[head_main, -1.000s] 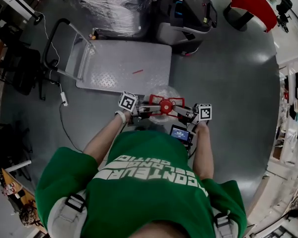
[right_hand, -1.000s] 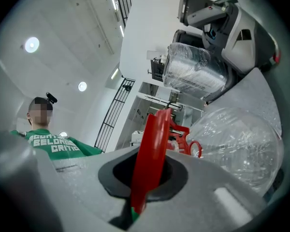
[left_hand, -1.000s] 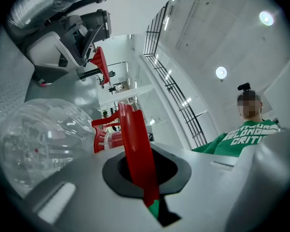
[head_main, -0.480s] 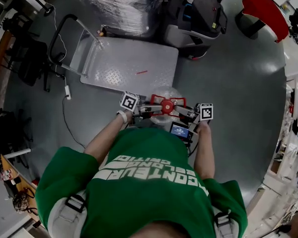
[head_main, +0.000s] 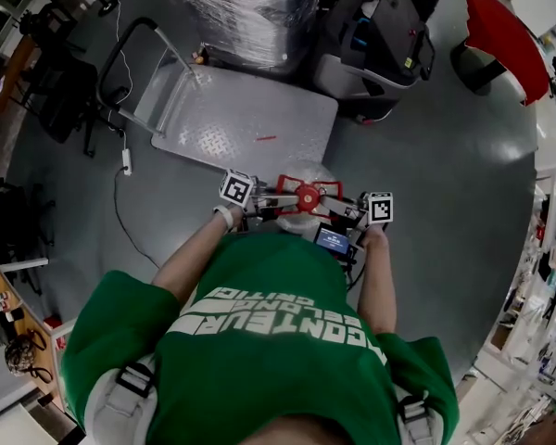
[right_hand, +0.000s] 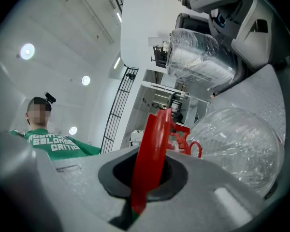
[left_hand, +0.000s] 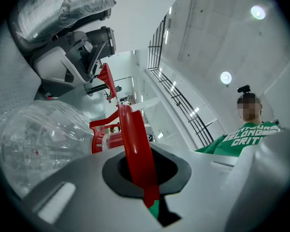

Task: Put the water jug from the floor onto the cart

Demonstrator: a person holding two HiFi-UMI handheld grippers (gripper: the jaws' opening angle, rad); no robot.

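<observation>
Carrying the water jug (head_main: 308, 171) by its red handle (head_main: 306, 196), clear body out ahead at 12 o'clock of the hands, up in the air right at the near edge of the cart (head_main: 232, 119), not yet set down on it. Pinching that handle from 9 o'clock with the left gripper (head_main: 272, 198), jaws pressed tight on the red plastic. Pinching it from 3 o'clock with the right gripper (head_main: 339, 209), clamped just as hard on the same handle. Level aim on both. Off at 11 o'clock from the jug, the cart's grey deck with a small red mark (head_main: 266, 138) on it, push bar (head_main: 111, 58) at its 9 o'clock end. Just beyond the deck at 12 o'clock, a plastic-wrapped load (head_main: 246, 3). At 1 o'clock a dark machine (head_main: 380, 35), at 2 o'clock a red seat (head_main: 500, 40). Down at 9 o'clock, a cable (head_main: 120, 216) trailing across the grey floor (head_main: 426, 174). At 6 o'clock, the person's green shirt (head_main: 269, 341).
</observation>
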